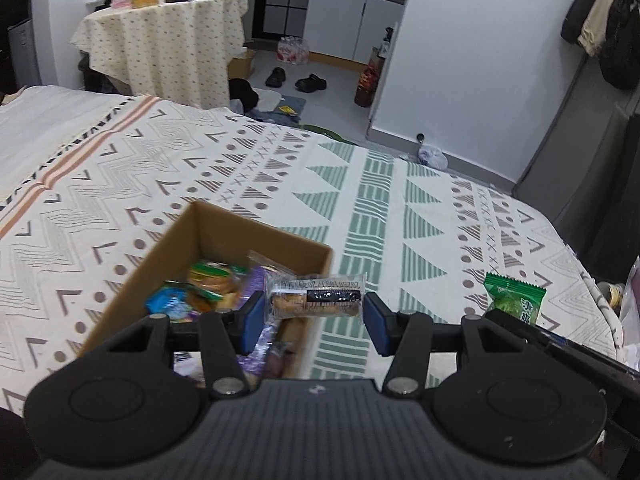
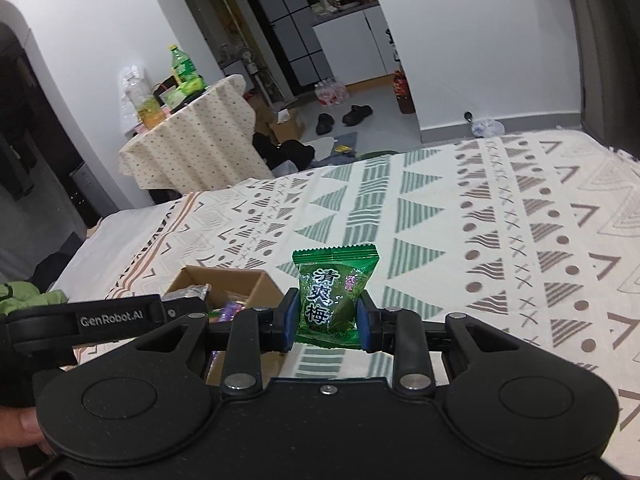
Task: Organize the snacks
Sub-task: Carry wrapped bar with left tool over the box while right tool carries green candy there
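A biscuit pack (image 1: 316, 295), long axis crosswise, is clamped in the left gripper (image 1: 314, 317) above the box (image 1: 256, 236); a green plum packet (image 2: 331, 300) is clamped upright in the right gripper (image 2: 326, 322), just right of the box.

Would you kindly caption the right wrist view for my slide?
Right tongs grip a green plum-candy packet beside the cardboard snack box on a patterned bedspread.

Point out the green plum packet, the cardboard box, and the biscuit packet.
green plum packet (image 2: 334, 300), right wrist view, printed front.
cardboard box (image 1: 256, 236), left wrist view, far wall.
biscuit packet (image 1: 316, 298), left wrist view, wrapper middle.
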A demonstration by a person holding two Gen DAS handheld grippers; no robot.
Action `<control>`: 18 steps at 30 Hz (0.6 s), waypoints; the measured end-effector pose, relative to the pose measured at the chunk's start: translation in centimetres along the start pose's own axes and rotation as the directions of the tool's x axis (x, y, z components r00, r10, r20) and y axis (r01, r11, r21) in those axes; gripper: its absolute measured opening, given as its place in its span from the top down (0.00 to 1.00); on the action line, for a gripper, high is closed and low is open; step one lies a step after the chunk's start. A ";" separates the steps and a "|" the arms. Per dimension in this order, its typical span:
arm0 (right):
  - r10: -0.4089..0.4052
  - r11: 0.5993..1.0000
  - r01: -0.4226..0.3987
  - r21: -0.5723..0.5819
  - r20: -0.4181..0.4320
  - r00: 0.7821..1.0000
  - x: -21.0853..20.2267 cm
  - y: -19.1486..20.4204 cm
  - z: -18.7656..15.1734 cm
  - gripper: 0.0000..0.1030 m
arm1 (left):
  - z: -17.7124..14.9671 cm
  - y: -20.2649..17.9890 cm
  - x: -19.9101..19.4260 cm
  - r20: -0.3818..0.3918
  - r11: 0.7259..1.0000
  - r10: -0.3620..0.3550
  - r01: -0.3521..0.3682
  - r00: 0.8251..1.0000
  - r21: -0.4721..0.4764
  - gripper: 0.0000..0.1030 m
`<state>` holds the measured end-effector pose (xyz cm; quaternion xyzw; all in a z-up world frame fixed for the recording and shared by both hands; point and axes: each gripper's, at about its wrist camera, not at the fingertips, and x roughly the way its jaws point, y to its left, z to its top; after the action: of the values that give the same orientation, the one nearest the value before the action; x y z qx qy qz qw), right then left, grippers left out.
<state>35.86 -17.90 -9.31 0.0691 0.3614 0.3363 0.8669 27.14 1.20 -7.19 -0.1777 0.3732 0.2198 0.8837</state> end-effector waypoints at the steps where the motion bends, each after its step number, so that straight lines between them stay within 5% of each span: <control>1: -0.002 1.000 0.002 -0.007 0.001 1.000 0.0 0.4 0.0 0.72 | 0.1 0.4 -0.3 0.003 1.000 0.002 -0.002 1.000 -0.007 0.50; 18: 0.030 0.997 -0.030 -0.069 -0.007 1.000 1.4 5.4 -0.5 0.72 | 2.2 8.5 -1.9 0.025 0.992 0.030 -0.027 0.999 -0.121 0.50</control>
<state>33.40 -12.94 -8.51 0.0436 0.3514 0.3618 0.8624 22.76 8.89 -5.61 -0.2227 0.3497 0.2569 0.8730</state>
